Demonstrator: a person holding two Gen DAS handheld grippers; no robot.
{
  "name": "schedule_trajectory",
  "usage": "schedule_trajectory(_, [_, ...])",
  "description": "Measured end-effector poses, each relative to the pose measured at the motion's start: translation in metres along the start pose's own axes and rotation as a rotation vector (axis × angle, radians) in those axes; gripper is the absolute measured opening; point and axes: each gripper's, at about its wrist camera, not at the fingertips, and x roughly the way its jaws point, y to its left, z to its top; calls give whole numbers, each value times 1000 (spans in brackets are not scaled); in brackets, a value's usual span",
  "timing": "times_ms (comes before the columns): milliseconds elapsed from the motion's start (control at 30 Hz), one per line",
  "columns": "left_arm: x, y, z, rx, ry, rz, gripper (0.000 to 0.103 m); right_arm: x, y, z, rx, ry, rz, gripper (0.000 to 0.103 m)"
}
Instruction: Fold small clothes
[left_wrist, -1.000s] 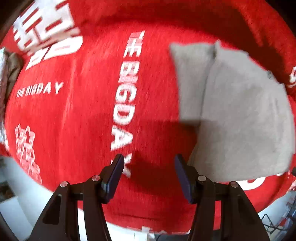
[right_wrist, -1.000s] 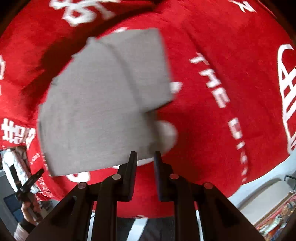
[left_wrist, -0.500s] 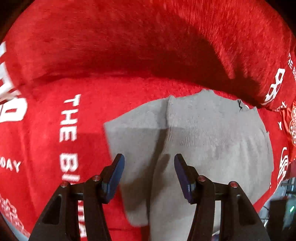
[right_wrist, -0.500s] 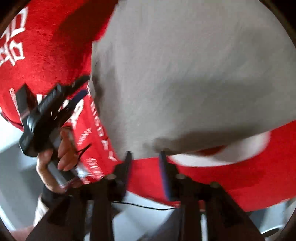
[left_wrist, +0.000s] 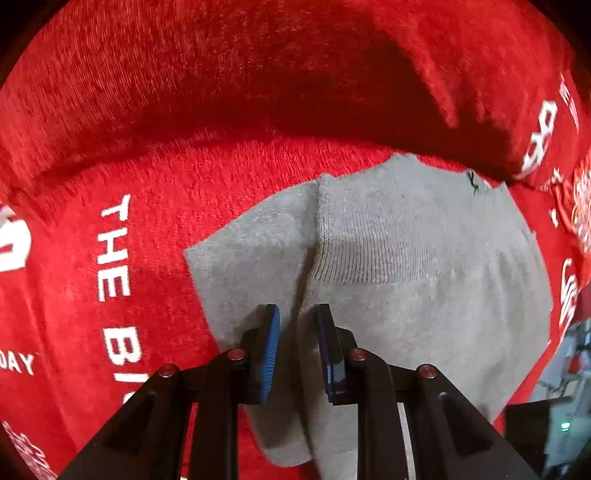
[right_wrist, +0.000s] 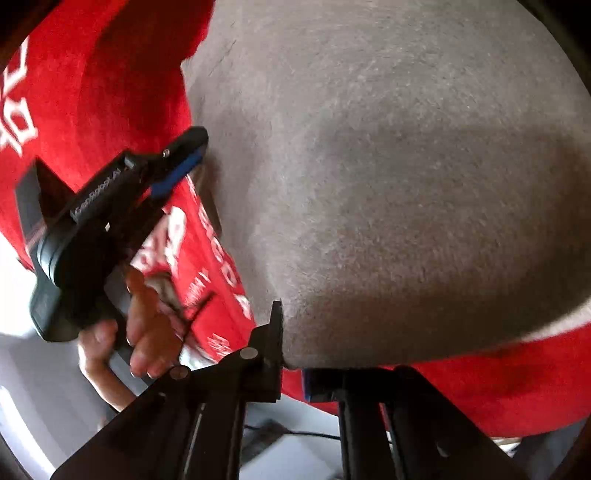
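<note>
Where spread widest, red plush blanket with white lettering, covering the whole work surface. On it, grey knitted garment, partly folded, ribbed band visible, one layer overlapping another along a raised fold. Left gripper at near edge of garment, jaws narrowed around the raised fold, gap visible; contact not confirmable. Right gripper at garment hem, jaws close together, cloth edge between them; clamping not confirmable. Person's hand on left gripper handle.
</note>
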Motion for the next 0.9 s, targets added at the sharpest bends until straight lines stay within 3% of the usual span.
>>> schedule_trajectory(200, [4,7,-14,32,-3,29,23,10,-16,-1,94,21,10,8])
schedule_trajectory(300, [-2,20,-14,-2,8,85,23,5,-9,-3,37,89,-41,12])
schedule_trajectory(367, [-8,33,-13,-44,16,71,23,-5,1,-5,-38,119,-89,12])
schedule_trajectory(433, [-20,42,-12,-72,2,57,23,-26,12,-3,-121,89,-112,12])
schedule_trajectory(533, [-39,42,-11,-71,-47,59,23,-68,31,19,-206,-31,-177,12])
schedule_trajectory(667, [-41,20,-5,-49,-61,21,23,-110,37,67,-198,-206,-287,12])
schedule_trajectory(800, [-10,0,-1,-32,-14,60,23,-111,28,94,-178,-256,-360,11])
schedule_trajectory(900, [-1,7,-2,-56,-8,61,23,-104,20,93,-132,-257,-313,8])
